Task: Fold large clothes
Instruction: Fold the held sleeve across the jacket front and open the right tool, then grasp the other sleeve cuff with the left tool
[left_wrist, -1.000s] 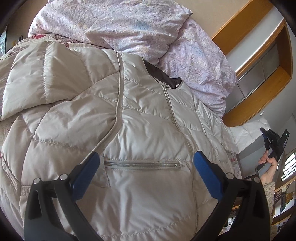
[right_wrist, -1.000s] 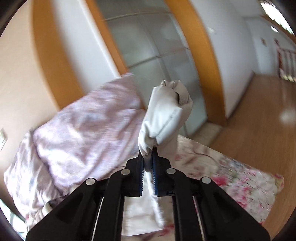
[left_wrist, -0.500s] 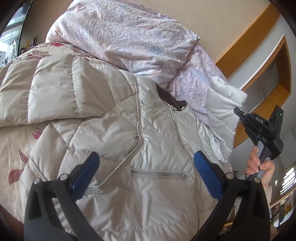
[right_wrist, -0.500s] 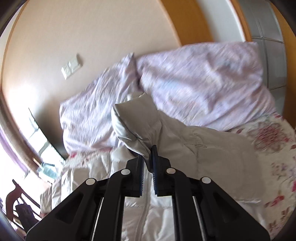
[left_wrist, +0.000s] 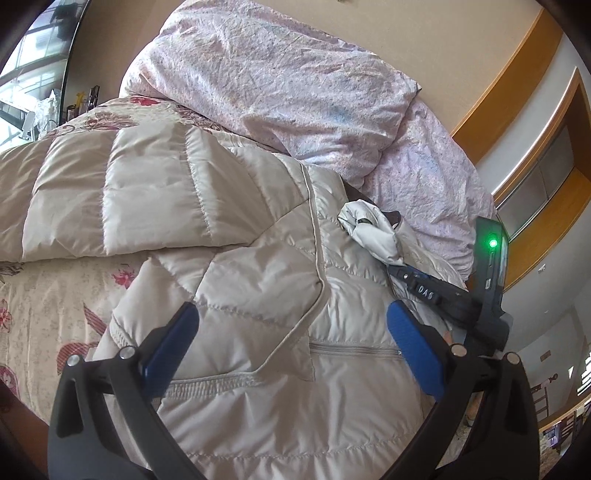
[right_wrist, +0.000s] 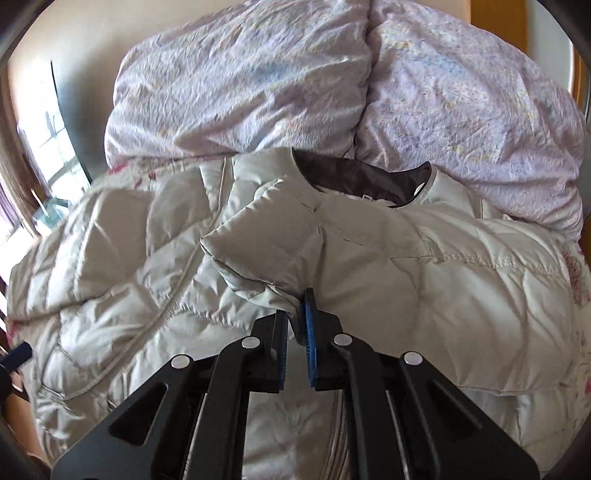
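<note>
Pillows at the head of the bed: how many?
2. One pillow lies behind the jacket collar on the left in the right wrist view; the second pillow sits beside it on the right. More may be hidden.

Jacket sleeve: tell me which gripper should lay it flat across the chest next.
Right. The right gripper already pinches the sleeve end, lying over the jacket front below the collar. The left gripper hovers open and empty above the pocket zip.
</note>
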